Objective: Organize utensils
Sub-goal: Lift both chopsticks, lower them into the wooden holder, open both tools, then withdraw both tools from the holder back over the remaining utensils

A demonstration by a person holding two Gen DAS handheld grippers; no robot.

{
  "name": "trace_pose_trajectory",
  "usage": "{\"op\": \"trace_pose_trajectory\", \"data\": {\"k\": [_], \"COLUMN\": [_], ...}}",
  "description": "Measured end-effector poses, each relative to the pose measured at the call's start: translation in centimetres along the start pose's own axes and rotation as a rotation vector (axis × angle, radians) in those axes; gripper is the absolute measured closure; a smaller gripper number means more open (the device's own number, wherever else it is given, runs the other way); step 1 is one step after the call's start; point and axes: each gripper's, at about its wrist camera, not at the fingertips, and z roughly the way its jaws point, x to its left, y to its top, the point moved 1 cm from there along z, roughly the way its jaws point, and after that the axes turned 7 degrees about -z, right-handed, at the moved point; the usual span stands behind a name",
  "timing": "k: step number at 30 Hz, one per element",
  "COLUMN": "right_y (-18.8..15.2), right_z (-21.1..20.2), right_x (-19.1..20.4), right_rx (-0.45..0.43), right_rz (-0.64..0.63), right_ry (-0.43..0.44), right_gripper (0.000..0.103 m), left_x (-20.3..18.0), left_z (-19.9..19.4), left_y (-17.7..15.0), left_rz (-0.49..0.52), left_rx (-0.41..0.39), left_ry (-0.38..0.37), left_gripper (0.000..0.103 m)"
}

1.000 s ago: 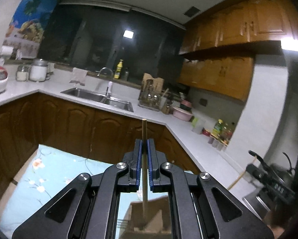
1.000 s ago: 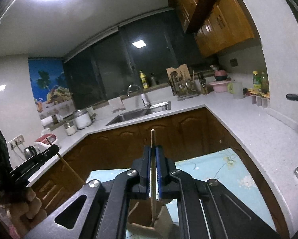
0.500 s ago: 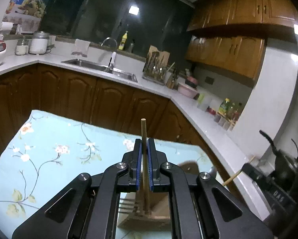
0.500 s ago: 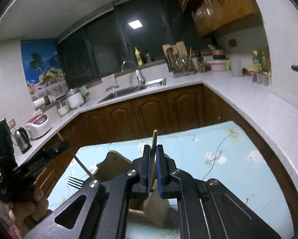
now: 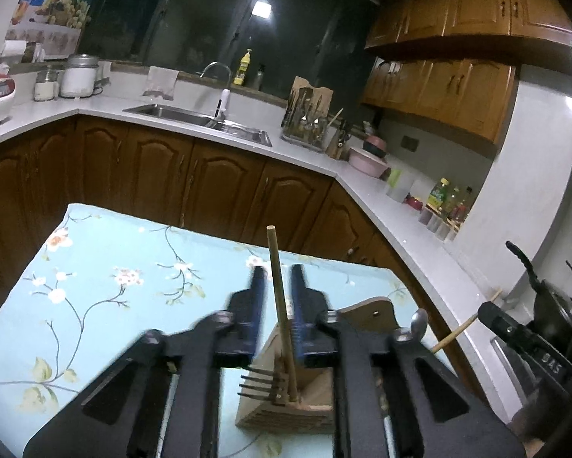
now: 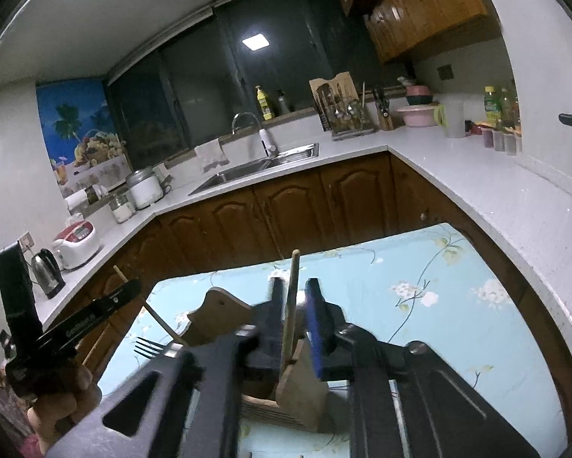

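A wooden utensil holder (image 5: 286, 414) stands on the blue floral tablecloth (image 5: 114, 267), with a fork (image 5: 261, 381) sticking out of it. My left gripper (image 5: 277, 271) is over the holder and its jaws are opening. A wooden chopstick (image 5: 282, 313) stands loose between them, its lower end in the holder. In the right wrist view my right gripper (image 6: 294, 284) is also opening around a second chopstick (image 6: 290, 305), which rests in the holder (image 6: 301, 389). A hand (image 6: 57, 397) holds the left gripper at the far left.
Brown cabinets and a white L-shaped counter (image 5: 381, 198) wrap the table on the far side and right. The counter carries a sink (image 5: 202, 118), a utensil rack (image 5: 305, 122), a pink bowl (image 5: 368, 160) and bottles. A kettle (image 6: 47, 273) and rice cooker (image 6: 76, 242) stand to the left.
Both grippers came down over the table, bringing the chopstick ends into the holder. Both pairs of jaws, shut on the chopsticks before, now stand apart from them.
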Motion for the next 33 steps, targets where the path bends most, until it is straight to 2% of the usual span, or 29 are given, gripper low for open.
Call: {"op": "trace_pose_trajectory", "data": {"k": [1, 2, 4, 6, 8, 9, 11, 14, 19, 25, 33], "right_y": [0.1, 0.1, 0.2, 0.4, 0.4, 0.3, 0.0, -0.8, -3.4, -6.7, -12.6], "right_z": [-0.2, -0.7, -1.6, -2.5, -3.6, -4.2, -5.6, -7.8, -11.5, -14.7, -16.1], "right_x": [-0.3, -0.4, -0.5, -0.6, -0.9, -1.0, -1.3, -1.3, -1.1, -0.8, -1.1], "right_rx": [-0.008, -0.024, -0.054, -0.067, -0.090, -0.104, -0.119, -0.134, -0.133, -0.097, 0.002], "right_rz": [0.009, 0.024, 0.033, 0.042, 0.064, 0.071, 0.081, 0.086, 0.062, 0.039, 0.024], "right_ry": [0.008, 0.020, 0.018, 0.022, 0.043, 0.052, 0.056, 0.068, 0.058, 0.020, -0.027], "right_gripper": [0.051, 0.034, 0.030, 0.025, 0.011, 0.009, 0.005, 0.004, 0.002, 0.002, 0.002], "left_x": [-0.1, -0.2, -0.4, -0.5, -0.5, -0.5, -0.3, 0.4, 2.1, 3.2, 4.7], "left_z": [-0.2, -0.8, -1.7, -2.6, -4.0, -4.8, -6.4, -8.8, -12.7, -16.4, -17.8], "left_y": [0.1, 0.1, 0.2, 0.3, 0.3, 0.2, -0.2, -1.3, -4.2, -8.7, -14.2], "left_rz": [0.001, 0.001, 0.004, 0.003, 0.001, 0.005, 0.012, 0.011, -0.019, 0.006, -0.040], "left_rx": [-0.004, -0.014, -0.030, -0.044, -0.070, -0.078, -0.090, -0.084, -0.065, -0.026, 0.086], "left_ry": [0.001, 0.005, -0.001, 0.011, 0.008, 0.017, 0.050, 0.085, 0.095, 0.149, 0.166], "left_gripper": [0.072, 0.061, 0.054, 0.030, 0.025, 0.018, 0.010, 0.005, 0.005, 0.005, 0.005]}}
